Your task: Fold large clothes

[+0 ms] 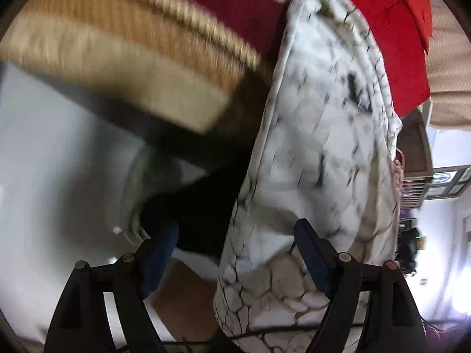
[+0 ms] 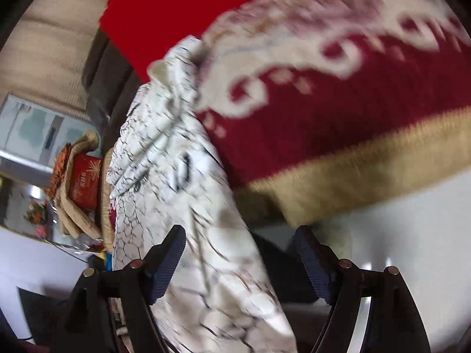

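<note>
From my left wrist camera, the white crackle-print garment (image 1: pixel 318 135) hangs as a long bunched column running from the red patterned blanket (image 1: pixel 235 3) at the top down between the fingers of the left gripper (image 1: pixel 235 253), whose jaws stand wide apart; the cloth lies against the right-hand blue pad (image 1: pixel 312 256) and well clear of the other one, so I read nothing as pinched there. My right wrist camera shows the same garment (image 2: pixel 188 182) draped down across the left-hand pad (image 2: pixel 166 267) of the right gripper (image 2: pixel 240 264), its jaws also spread apart with a dark gap on the far side (both views are smeared by motion, so fine contact is hard to judge). Only the left view shows a small dark tag or label (image 1: pixel 353 88) on the fabric, a bright red cloth (image 1: pixel 391 35) beyond it, and a room with shelving (image 1: pixel 435 182) at the right edge. Only the right view shows a red box (image 2: pixel 85 182) among clutter on a low surface (image 2: pixel 35 158) to the left. The blanket's tan fringed border (image 2: pixel 368 176) marks the edge of the bed or couch, the garment spilling over it; below that edge lies pale open floor (image 1: pixel 59 176) to the left.
</note>
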Motion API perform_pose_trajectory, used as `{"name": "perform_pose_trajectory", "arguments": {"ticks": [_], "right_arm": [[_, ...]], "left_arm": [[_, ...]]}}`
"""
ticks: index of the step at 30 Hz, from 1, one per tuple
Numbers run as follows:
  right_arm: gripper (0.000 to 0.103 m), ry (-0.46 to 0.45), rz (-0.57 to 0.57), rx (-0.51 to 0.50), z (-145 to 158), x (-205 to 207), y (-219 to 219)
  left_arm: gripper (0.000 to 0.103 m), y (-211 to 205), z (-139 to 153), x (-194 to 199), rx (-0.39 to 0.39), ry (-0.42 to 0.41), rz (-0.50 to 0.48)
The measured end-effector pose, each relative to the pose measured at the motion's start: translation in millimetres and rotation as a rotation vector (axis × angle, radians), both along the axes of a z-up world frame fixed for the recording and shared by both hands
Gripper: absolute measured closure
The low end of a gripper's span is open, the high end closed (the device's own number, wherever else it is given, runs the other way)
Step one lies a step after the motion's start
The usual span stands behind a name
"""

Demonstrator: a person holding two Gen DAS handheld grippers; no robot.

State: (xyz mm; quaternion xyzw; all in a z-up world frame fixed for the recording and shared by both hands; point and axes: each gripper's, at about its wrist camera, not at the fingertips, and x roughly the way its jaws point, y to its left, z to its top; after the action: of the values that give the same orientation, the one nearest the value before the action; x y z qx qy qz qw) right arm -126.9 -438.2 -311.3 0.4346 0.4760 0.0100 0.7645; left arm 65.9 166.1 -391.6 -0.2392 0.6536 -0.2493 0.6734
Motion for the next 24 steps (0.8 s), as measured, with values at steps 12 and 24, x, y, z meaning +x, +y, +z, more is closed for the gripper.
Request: {"name": "perform_pose_trajectory", "arguments": {"ticks": [12,24], "right_arm": [[0.022,-0.001,0.041,0.397,-78,-28,14],[0.038,-0.029,0.216,0.285,-38,-18,62]], "left_arm": [[0.019,14,-14,-35,-0.201,0.036,0.076],[0.031,21,13,-43,-0.222,-0.134,0.076]]}}
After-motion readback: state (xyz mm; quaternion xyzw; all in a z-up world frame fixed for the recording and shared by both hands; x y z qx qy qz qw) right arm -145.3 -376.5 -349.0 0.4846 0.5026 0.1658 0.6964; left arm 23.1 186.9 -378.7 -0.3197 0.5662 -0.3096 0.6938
